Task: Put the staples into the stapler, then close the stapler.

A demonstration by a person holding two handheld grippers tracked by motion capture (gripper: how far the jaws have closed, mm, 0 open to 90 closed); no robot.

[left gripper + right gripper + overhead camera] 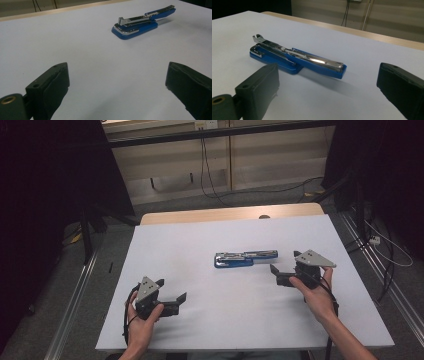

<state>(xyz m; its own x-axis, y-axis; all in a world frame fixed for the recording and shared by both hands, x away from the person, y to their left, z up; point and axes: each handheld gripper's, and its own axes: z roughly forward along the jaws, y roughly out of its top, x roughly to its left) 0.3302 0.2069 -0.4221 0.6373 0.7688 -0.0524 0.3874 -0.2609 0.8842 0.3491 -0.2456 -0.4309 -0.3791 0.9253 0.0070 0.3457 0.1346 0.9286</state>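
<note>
The whole surface (240,320) is seen from above and behind in the high view. It is skimmed low from the near left by the left gripper view and from the right, closer in, by the right gripper view. The blue stapler (245,259) (142,23) (297,58) is shared by all three.

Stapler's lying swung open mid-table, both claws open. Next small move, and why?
Probably ease the right claw forward toward the near end of the blue stapler. That claw sits closest, its jaws stand wide apart and face the stapler, and nothing lies between. The left claw is farther off, so it can wait.
</note>
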